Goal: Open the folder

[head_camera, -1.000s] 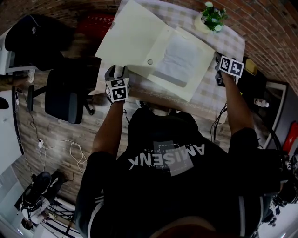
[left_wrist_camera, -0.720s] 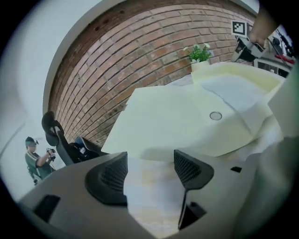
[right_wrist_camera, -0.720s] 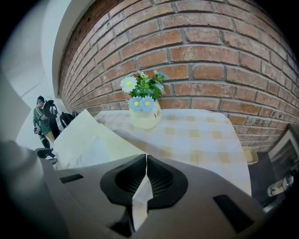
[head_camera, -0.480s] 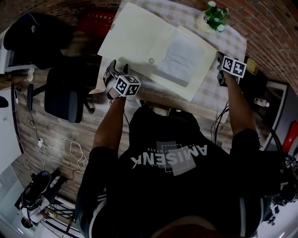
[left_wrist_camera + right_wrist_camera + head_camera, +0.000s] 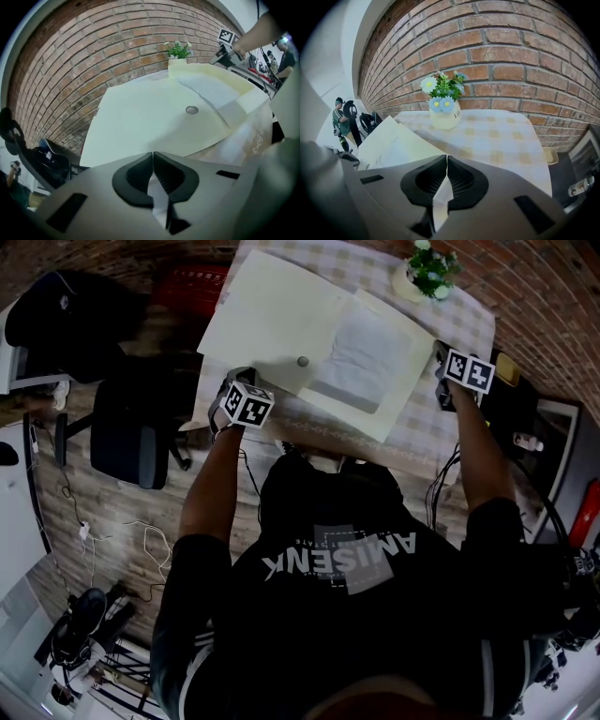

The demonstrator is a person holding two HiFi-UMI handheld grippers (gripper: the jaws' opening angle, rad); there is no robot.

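Observation:
A cream folder lies open on the checked tablecloth. Its left flap is spread flat and reaches past the table's left edge. A round snap button sits near the flap's lower edge, and grey paper shows in the right half. My left gripper is at the flap's near left corner, shut with nothing between its pads. In the left gripper view the flap and button lie just ahead of the left gripper. My right gripper is shut and empty beside the folder's right edge, which shows in the right gripper view at the left of the right gripper.
A potted plant with small flowers stands at the table's far end against the brick wall. A black office chair and a red crate stand left of the table. Cables lie on the wooden floor.
My left gripper has rolled about its own axis and dropped a little by the flap's corner. The folder lies as before. The right gripper has not moved.

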